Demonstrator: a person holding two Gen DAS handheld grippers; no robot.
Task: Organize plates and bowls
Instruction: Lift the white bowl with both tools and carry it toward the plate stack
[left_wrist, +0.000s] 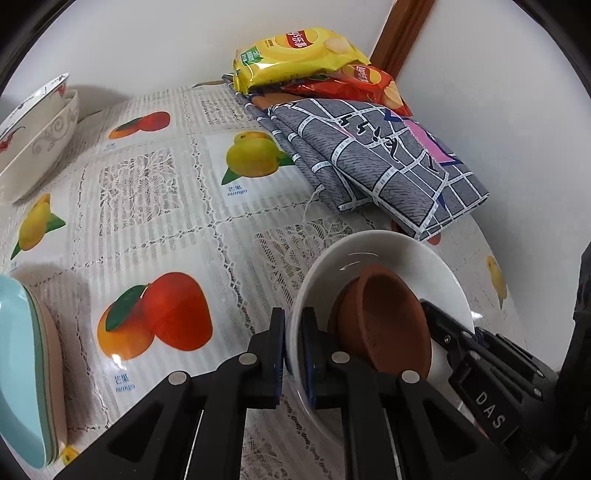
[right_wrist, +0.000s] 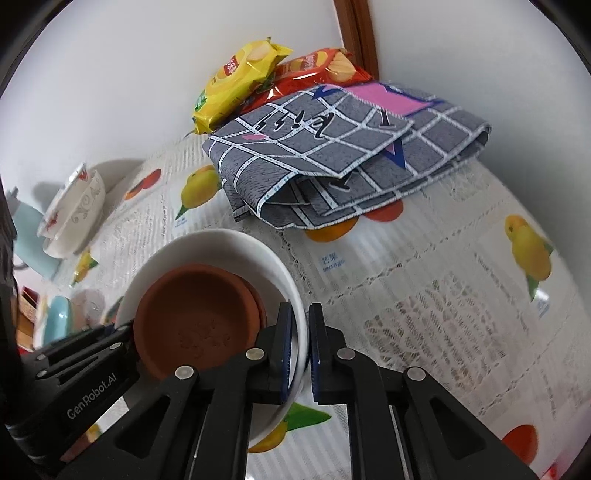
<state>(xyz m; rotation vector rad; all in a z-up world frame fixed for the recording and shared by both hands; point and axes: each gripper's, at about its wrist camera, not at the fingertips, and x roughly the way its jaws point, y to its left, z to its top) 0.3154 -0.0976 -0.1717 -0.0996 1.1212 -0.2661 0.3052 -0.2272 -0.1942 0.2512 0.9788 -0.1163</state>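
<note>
Both tongs — left tongs (left_wrist: 292, 345) and right tongs (right_wrist: 300, 349) — clamped opposite rims of the white bowl (left_wrist: 402, 254), brown saucers (right_wrist: 195, 317) inside.

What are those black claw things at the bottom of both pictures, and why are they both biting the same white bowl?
Those claws are grippers, like big tongs. A person holds one in each hand, and each has a little camera looking along its two fingers. So one picture comes from the left gripper and the other from the right gripper.

Both pinch the rim of the same white bowl, one on each side. Inside it sit brown clay dishes.

The table wears a tablecloth printed with mangoes. On it lie a folded grey checked cloth, a yellow chip bag and a red chip bag. There are also patterned bowls nested together, and a stack of pale blue plates at the edge.
</note>
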